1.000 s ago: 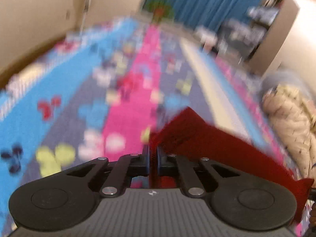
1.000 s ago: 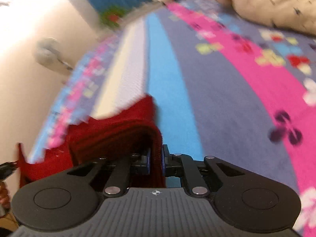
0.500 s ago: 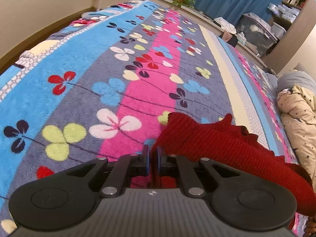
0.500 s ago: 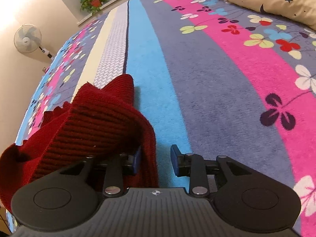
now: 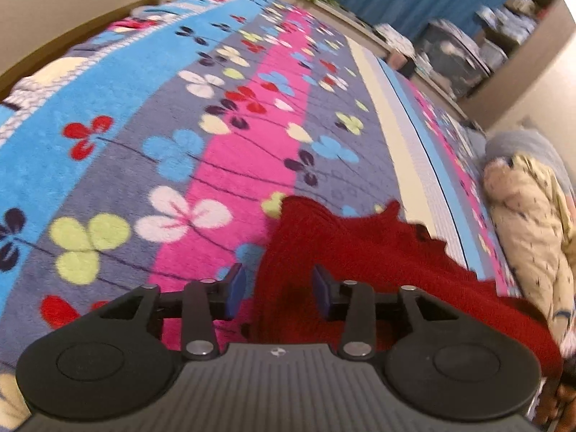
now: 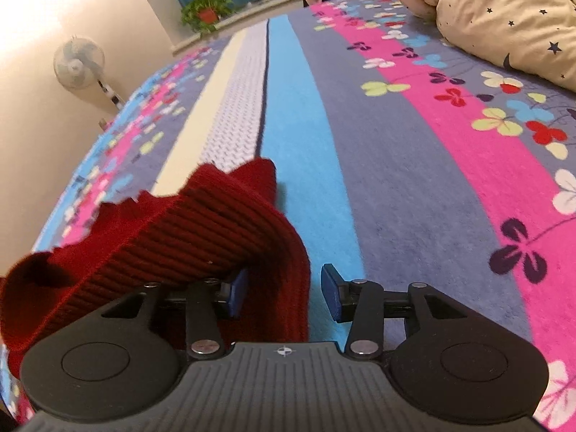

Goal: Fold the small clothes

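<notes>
A dark red knitted garment [image 5: 360, 244] lies bunched on the striped, flower-patterned bedspread [image 5: 144, 108]. My left gripper [image 5: 279, 291] hangs low over its left end. Its jaws are opening, and the knit lies loose between the blue pads [image 5: 235, 289], not pressed. In the right wrist view the same red garment [image 6: 172, 237] spreads to the left with a ribbed fold on top. My right gripper [image 6: 284, 293] is at its right end. Its jaws are also opening, with a strip of knit between them and a gap beside the right pad.
The bedspread [image 6: 396, 180] stretches far ahead of both grippers. A cream quilt with stars [image 6: 504, 10] is heaped at the right; it also shows as the quilt [image 5: 532, 223] beside the garment. A standing fan [image 6: 77, 63], a potted plant [image 6: 205, 10] and storage boxes [image 5: 453, 61] line the walls.
Both grippers were shut on the red garment; the right jaws parted first, then the left. The garment has settled onto the bedspread. Neither hand has shifted much.
</notes>
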Action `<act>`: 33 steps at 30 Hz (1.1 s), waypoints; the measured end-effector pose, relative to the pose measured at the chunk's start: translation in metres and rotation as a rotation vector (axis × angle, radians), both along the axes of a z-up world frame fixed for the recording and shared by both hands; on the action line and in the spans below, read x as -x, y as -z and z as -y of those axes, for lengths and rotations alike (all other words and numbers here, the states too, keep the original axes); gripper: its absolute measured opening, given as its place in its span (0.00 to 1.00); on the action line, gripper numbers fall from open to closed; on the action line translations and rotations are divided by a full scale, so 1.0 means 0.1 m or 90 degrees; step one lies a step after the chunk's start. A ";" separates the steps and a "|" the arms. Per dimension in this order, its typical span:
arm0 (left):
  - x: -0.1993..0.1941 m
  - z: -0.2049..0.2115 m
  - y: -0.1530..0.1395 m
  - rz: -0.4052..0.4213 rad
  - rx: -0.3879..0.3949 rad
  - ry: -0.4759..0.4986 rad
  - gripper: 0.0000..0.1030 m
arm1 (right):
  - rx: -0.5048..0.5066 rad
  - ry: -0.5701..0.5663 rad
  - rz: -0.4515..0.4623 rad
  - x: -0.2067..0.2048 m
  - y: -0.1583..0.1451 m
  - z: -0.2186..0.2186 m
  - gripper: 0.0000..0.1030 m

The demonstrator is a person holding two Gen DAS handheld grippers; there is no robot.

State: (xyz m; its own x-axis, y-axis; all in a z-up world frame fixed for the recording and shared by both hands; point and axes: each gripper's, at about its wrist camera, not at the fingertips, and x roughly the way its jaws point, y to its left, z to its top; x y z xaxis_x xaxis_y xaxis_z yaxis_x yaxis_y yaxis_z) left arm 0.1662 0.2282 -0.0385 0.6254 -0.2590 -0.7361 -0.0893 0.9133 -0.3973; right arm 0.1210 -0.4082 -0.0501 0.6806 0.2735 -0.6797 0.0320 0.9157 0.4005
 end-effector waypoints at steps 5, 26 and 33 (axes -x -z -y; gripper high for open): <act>-0.05 0.22 0.07 -0.005 -0.061 0.041 0.52 | 0.007 -0.001 0.021 -0.03 -0.03 -0.04 0.45; -0.12 0.29 0.14 -0.015 -0.084 0.040 0.50 | 0.043 -0.009 0.012 -0.13 0.01 -0.20 0.23; -0.08 0.23 0.00 0.023 -0.071 0.036 0.13 | 0.091 0.060 0.132 0.01 -0.25 -0.15 0.00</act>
State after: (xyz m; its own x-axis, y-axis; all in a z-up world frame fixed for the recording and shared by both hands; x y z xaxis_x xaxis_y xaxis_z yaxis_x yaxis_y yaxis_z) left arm 0.1743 0.2053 -0.0390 0.6391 -0.2124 -0.7392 -0.0237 0.9552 -0.2950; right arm 0.1201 -0.3931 -0.0250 0.8274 0.1140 -0.5499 0.0497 0.9605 0.2739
